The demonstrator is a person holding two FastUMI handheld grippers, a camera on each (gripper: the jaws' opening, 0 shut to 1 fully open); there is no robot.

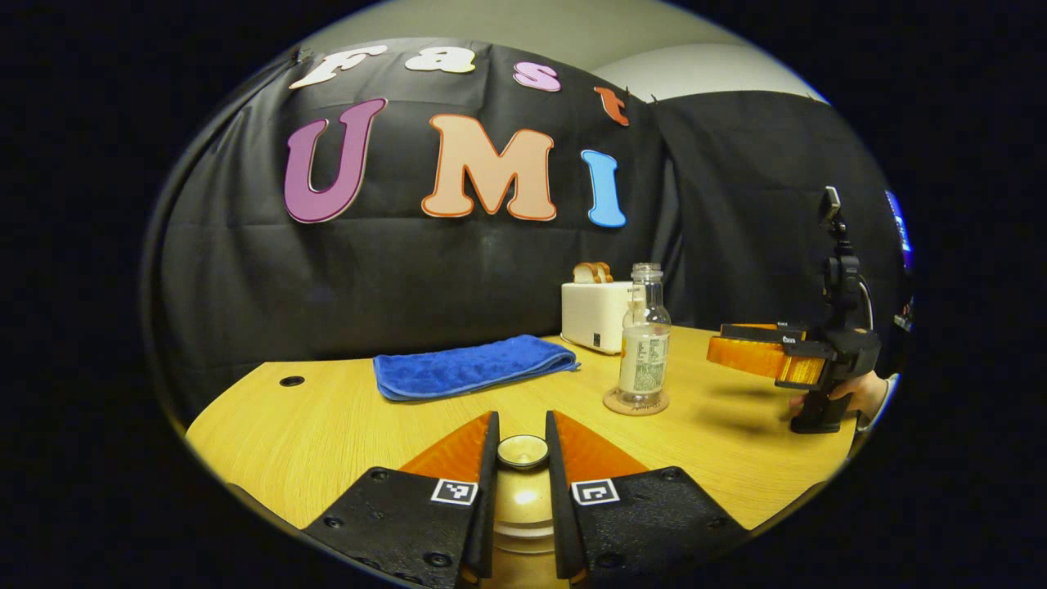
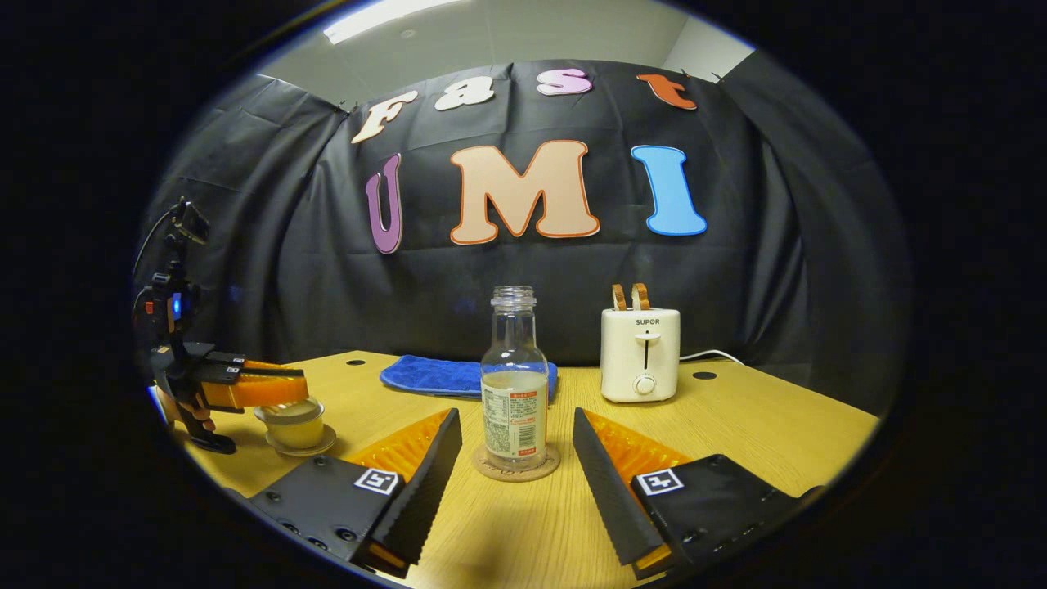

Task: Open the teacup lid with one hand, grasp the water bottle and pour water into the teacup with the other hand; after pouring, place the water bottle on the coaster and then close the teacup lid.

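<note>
The teacup lid's round knob sits between my left gripper's fingers, which press on it from both sides; the golden lid spreads out below. In the right gripper view that left gripper hovers over the yellowish teacup on its saucer, and the lid looks seated on the cup. The capless water bottle, part full, stands upright on the round coaster. My right gripper stands open with the bottle just ahead between its fingers, not touching. The bottle and right gripper also appear in the left gripper view.
A folded blue cloth lies behind the bottle. A white toaster holding two bread slices stands at the back right, its cord trailing off. The wooden table has small round holes near its far edge. A hand holds the right gripper.
</note>
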